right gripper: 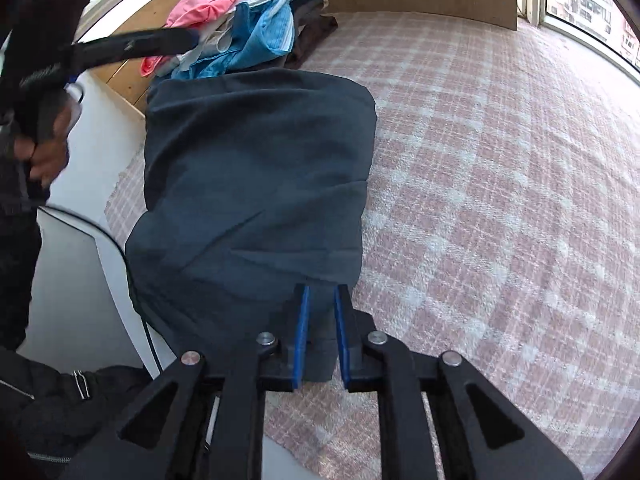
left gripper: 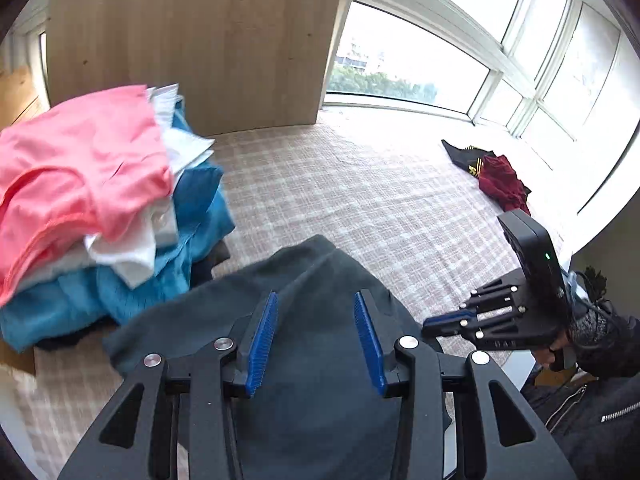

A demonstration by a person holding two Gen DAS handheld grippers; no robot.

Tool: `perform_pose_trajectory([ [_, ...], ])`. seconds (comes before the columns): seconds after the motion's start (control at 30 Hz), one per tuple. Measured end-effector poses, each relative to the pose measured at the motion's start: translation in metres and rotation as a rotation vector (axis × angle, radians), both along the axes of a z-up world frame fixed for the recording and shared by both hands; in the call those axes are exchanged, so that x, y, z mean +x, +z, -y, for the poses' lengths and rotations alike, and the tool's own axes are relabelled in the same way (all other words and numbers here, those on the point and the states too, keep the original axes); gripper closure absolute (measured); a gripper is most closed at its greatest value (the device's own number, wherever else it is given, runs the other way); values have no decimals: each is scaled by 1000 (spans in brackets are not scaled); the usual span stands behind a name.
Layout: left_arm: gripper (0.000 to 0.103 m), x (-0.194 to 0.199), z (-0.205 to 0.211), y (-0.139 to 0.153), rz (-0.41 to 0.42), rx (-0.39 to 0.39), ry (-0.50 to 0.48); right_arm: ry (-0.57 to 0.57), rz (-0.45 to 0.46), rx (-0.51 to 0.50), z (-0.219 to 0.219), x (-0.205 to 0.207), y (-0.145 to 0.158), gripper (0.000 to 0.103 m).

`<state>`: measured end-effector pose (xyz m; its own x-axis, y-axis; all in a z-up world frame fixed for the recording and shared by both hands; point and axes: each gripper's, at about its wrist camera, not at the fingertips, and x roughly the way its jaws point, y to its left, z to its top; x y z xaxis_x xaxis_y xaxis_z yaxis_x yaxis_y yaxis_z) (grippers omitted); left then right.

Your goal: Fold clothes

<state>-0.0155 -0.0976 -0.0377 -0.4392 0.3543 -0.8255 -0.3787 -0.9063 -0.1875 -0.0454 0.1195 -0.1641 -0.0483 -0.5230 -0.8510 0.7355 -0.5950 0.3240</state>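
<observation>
The pink-and-white checked woven bedspread (right gripper: 500,200) fills most of both views, running to the pale wooden headboard panel (left gripper: 192,40) at twelve o'clock and the white-framed window (left gripper: 520,60) at two o'clock in the left wrist view. On it lies the folded dark slate-grey cotton garment (right gripper: 256,184), a rounded rectangle at the centre of the right wrist view, its far end close to the stack of folded clothes (left gripper: 100,208), pink on top, then white, then bright blue, at nine o'clock in the left wrist view. A crumpled dark red cloth (left gripper: 502,182) lies on a black garment with gold trim (left gripper: 466,156) at three o'clock, well apart from the rest. The left gripper (left gripper: 316,332) hangs above the grey garment, its blue ribbed pads (left gripper: 262,344) moderately apart with nothing pinched. The right gripper (right gripper: 320,334) sits at the garment's near edge, six o'clock in its own view, jaws narrowly parted; grey cloth lies in the gap, but the pads do not press it
</observation>
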Motion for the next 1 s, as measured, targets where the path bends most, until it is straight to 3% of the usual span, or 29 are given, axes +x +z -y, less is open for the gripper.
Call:
perform_pose_trajectory([
  [0.07,65,-45,-25,-2,89,-24,-106,25,-45,-11,-14,8,2,74],
  [0.13,65,-88,-42,-20,227,-1,-144,32,-78,-12,-31,12,2,72],
  [0.2,65,-118,-55,-46,360,-38,-149,44,-89,-24,-45,15,0,71],
  [0.3,65,-136,-70,-78,472,-145,-183,88,-92,-73,-58,22,-4,69],
  [0.4,63,-141,-78,-93,549,-151,-207,143,-120,-77,-53,28,-15,68],
  [0.47,57,-139,-81,-99,573,-164,-219,183,-123,-87,-44,26,-23,68],
  [0.6,57,-130,-83,-115,618,-189,-227,252,-115,-103,-28,21,-36,68],
  [0.77,70,-119,-85,-125,629,-205,-235,287,-21,-180,-20,8,-42,71],
  [0.83,76,-115,-85,-125,624,-205,-239,285,9,-182,-18,5,-46,91],
  [1.0,90,-115,-85,-123,615,-198,-238,292,60,-198,-23,-2,-48,97],
])
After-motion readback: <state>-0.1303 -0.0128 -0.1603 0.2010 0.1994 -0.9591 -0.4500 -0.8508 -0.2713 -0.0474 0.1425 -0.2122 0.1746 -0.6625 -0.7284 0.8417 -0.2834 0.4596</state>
